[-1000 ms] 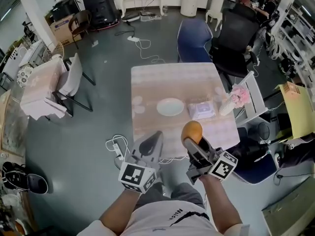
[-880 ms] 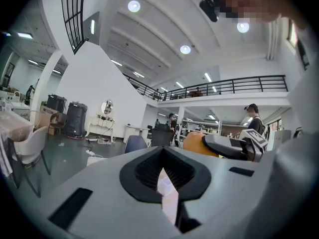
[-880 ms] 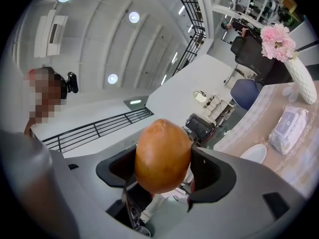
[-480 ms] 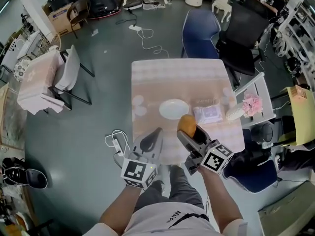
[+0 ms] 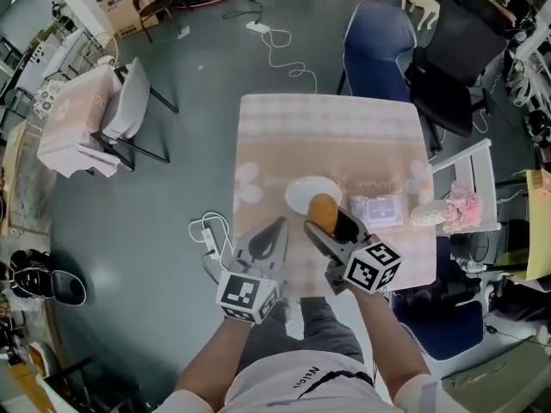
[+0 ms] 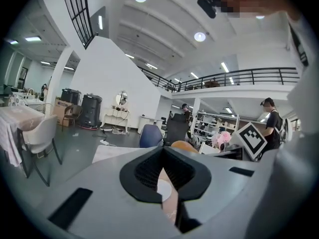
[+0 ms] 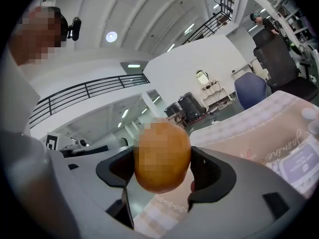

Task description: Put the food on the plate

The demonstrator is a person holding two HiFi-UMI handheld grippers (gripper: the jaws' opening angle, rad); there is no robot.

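Note:
A round golden-brown piece of food is clamped in my right gripper, and it hangs over the near rim of the white plate on the pink-clothed table. In the right gripper view the food fills the gap between the black pads. My left gripper hovers at the table's near edge, just left of the right one, shut with nothing in it. From the left gripper view, the food peeks over the jaws and a sliver of plate shows between them.
A flat purple-and-white packet lies right of the plate. A pink flower bunch rests on a white stand beside the table. A blue chair and a black office chair stand behind it. A power strip with cables lies on the floor at left.
The right gripper has carried the food forward from the table's near edge to over the plate's near rim. The left gripper has kept its place beside it.

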